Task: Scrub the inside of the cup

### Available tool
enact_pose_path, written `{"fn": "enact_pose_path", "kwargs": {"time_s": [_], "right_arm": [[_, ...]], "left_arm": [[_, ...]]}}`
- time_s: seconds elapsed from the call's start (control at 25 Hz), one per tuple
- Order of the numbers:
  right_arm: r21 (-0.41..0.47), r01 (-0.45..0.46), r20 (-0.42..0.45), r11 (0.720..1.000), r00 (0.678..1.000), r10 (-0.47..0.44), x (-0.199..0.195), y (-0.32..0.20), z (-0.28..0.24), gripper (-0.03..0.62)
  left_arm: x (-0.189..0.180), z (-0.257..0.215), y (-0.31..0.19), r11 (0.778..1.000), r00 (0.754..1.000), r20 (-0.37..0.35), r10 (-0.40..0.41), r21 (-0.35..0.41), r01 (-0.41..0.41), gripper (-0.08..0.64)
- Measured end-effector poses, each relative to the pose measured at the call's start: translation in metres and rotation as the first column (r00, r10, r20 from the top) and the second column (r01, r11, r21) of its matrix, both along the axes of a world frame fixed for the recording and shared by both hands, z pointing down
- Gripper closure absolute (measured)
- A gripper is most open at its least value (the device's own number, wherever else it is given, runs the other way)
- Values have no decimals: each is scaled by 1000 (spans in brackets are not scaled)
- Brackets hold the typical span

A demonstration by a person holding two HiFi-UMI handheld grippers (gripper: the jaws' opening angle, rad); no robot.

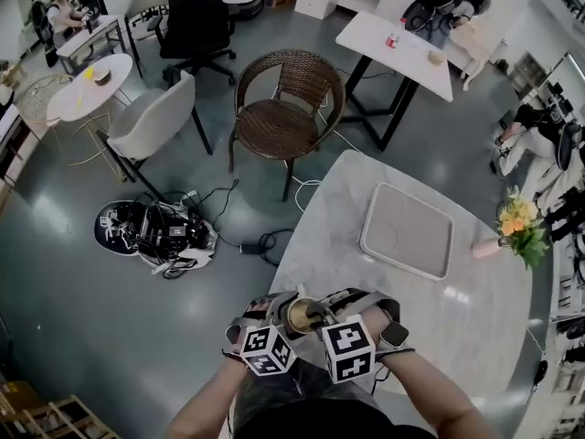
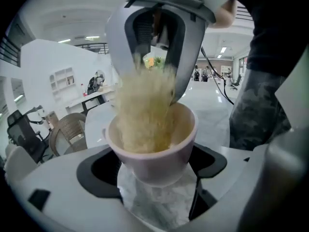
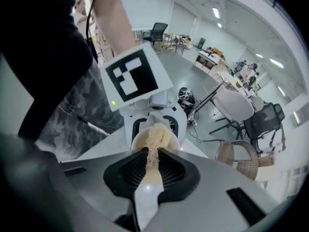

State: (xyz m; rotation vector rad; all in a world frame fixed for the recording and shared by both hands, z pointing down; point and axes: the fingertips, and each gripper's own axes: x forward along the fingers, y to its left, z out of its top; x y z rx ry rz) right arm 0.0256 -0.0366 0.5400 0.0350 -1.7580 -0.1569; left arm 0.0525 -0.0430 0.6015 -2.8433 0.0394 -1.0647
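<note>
Left gripper [image 2: 153, 172]: my jaws are clamped on the lower wall of the cup [image 2: 159, 166], one pad on each side, so it can't spin or slide while it is scrubbed.
Cup: it sits upright with its mouth open to 12 o'clock in the left gripper view. It looks to be lifted just clear of the marble bench [image 1: 384, 309], at about 6 o'clock on it in the head view, close to my body.
Right gripper [image 3: 150, 170]: my jaws are pressed together on the top of a yellowish fibrous scrubber [image 2: 145, 115]. I pinch it high so the free end can reach deep.
Scrubber: it comes down from 12 o'clock and its lower part is inside the cup, lying against the inner wall on the 9 o'clock side. It appears blurred in the left gripper view.
Why face to face: the two grippers point at each other, so one braces the cup while the other works along its axis.
Step, as I judge it: scrubbing the inside is under way. I cannot see the cup's floor, so I cannot say how clean it is.
Tray [image 1: 409, 230]: it lies flat at about 1 o'clock from my grippers, well apart, and I judge it a likely place to set the cup down.
Flowers [image 1: 519, 227]: they are at 3 o'clock by the bench edge, far from the work.
Risk: pushing hard sideways could tip the cup in my left jaws.
</note>
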Motion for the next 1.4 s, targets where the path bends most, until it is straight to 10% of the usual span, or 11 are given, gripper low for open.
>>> {"fn": "enact_pose_path", "kwargs": {"time_s": [0.32, 0.56, 0.88, 1.28, 1.4], "right_arm": [[-102, -79, -89, 992, 994, 70, 4, -6, 39, 532], [-363, -260, 60, 895, 952, 300, -1, 2, 18, 532], [-410, -457, 297, 789, 751, 590, 12, -6, -33, 532], [-422, -595, 518, 684, 460, 721, 18, -6, -56, 532], [-428, -606, 547, 670, 416, 726, 20, -9, -64, 532]], "left_arm": [[11, -1, 5, 988, 987, -23, 156, -10, -157, 129], [12, 0, 9, 978, 979, -35, 202, -51, -203, 129], [8, 2, 9, 972, 978, -45, 204, -108, -208, 129], [-32, -10, 10, 959, 995, -67, 70, -270, -85, 129], [-48, -10, 28, 950, 996, -52, 75, -301, -88, 130]]}}
